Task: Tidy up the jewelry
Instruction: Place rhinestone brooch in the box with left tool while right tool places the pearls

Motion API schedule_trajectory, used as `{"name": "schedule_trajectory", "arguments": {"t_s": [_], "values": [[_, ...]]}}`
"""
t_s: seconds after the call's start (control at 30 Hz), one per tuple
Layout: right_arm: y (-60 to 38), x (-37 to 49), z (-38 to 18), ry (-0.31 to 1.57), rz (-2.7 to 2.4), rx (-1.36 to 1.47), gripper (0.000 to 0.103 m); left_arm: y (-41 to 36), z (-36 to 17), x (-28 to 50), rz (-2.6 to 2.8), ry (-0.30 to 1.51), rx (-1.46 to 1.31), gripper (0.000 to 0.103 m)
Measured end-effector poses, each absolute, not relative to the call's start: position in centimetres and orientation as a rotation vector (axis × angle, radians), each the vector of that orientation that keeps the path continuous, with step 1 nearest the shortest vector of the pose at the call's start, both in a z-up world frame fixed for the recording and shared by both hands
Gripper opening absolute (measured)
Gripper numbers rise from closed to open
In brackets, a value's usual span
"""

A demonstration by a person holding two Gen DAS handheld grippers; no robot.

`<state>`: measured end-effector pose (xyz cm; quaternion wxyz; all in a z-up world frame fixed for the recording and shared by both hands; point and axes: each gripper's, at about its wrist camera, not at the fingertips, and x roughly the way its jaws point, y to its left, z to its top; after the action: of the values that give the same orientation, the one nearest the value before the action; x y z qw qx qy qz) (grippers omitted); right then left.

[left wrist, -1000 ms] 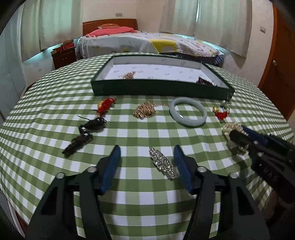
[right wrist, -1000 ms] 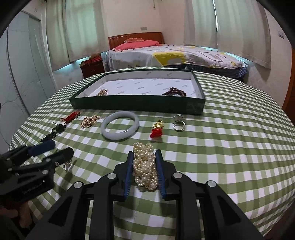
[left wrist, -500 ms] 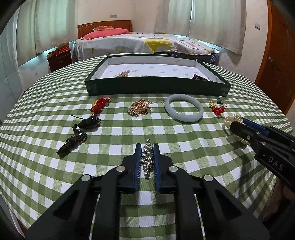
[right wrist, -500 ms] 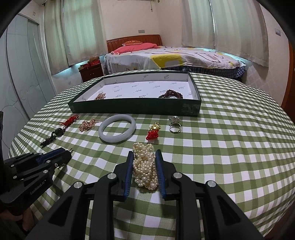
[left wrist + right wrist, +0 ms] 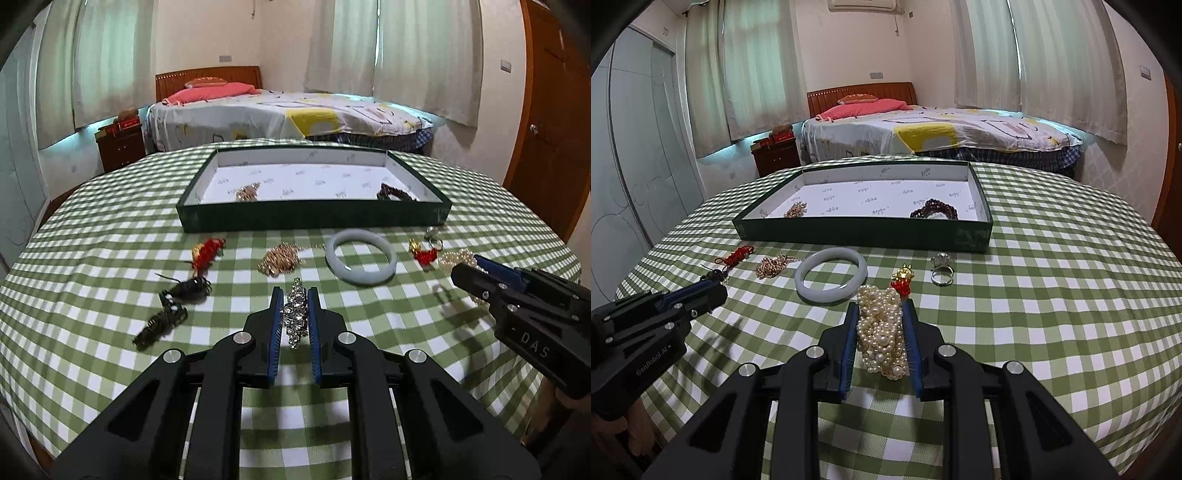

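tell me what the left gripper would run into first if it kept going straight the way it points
Probably the gold chain pile just beyond the left gripper, which is shut on the rhinestone brooch; behind that, the green tray. Depth is uncertain.

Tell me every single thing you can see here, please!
tray: one, dark green with white lining, far side of table
gold trinket: one, in tray, left end
bead bracelet: one, dark red, in tray, right end
bangle: one, pale white-green, on cloth before tray
gold chain: one, left of bangle
red knots: one, left of chain
dark pieces: two, black, left near side
red charm: one, red with gold top, right of bangle
ring: one, silver, right of charm
tablecloth: one, green and white checks
bed: one, behind table
left gripper: jaws shut on sparkly brooch
right gripper: jaws shut on pearls
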<state>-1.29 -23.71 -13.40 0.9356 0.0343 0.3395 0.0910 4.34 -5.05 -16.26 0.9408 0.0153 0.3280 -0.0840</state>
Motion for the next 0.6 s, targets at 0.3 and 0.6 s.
{"name": "schedule_trajectory", "arguments": {"t_s": [0.3,0.6], "values": [[-23.6,-0.5,-12.4,0.674,0.177,0.061,0.025,-4.0,-15.1,5.7,-0.146,0.642,0.008,0.013],[-23.5,1.8,-10.5,0.629,0.171,0.054,0.025,-3.9,-13.4,8.2,-0.149,0.601,-0.011,0.013]]}}
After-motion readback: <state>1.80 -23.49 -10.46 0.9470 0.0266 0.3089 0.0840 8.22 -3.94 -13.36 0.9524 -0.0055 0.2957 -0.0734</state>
